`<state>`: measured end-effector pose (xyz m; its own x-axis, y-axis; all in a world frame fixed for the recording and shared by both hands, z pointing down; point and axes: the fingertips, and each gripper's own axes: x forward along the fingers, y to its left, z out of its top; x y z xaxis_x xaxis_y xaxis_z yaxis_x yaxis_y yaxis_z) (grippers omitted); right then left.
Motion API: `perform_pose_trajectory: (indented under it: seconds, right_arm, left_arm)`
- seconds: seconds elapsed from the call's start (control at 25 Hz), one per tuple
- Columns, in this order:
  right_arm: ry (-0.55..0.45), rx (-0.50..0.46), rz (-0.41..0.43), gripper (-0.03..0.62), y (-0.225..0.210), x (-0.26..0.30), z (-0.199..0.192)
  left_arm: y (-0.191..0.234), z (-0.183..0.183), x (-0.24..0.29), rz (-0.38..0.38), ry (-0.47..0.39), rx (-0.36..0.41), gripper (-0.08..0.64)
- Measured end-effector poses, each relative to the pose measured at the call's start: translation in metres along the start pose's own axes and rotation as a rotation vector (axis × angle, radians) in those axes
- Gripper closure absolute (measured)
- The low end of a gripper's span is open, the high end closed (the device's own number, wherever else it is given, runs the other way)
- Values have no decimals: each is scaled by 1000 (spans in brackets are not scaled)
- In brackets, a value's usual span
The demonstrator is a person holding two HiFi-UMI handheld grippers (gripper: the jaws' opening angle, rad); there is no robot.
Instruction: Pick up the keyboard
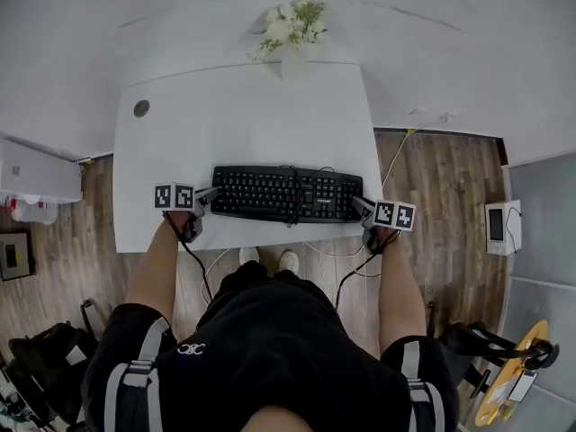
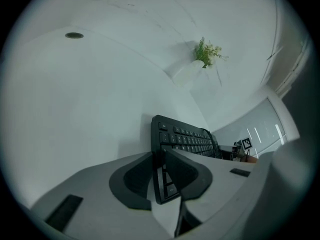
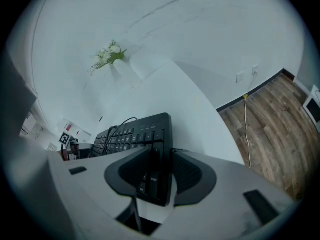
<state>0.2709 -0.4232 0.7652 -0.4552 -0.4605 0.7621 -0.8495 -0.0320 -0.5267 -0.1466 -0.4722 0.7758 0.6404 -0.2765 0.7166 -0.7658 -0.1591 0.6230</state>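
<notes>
Two tools hold the keyboard [image 1: 286,193] in the head view. The left tool [image 1: 205,198] is on its left end and the right tool [image 1: 362,207] on its right end, both angled down over the near edge of the desk [image 1: 243,115]. Gripping both short ends is, I judge, the way to raise a long flat thing level without tipping it. The keyboard lies across the near part of the desk with a cable [image 1: 294,196] draped over its keys. A vase of flowers [image 1: 290,34] stands well apart at the far edge.

In the left gripper view, the keyboard's [image 2: 185,139] end sits edge-on between the tool's [image 2: 162,176] pads, which are closed on it. The rest of the keyboard runs away across the desk.

The right gripper view shows the same at the other end: the pads of that tool [image 3: 157,176] press on the keyboard's [image 3: 135,134] end. I cannot tell whether the keyboard is off the desk yet.
</notes>
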Motion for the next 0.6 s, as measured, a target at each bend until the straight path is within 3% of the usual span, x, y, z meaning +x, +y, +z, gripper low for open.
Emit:
perform_pose_trajectory:
  seconds: [0.28,0.6]
  right_arm:
    - [-83,-23,8,445,14,-20,-4]
    - [-265,-151,31,445,55,-68,45]
  left_arm:
    - [-14,0,-24,-18,-69,50,468]
    - [-53,35,-70,-54,-234,163,468]
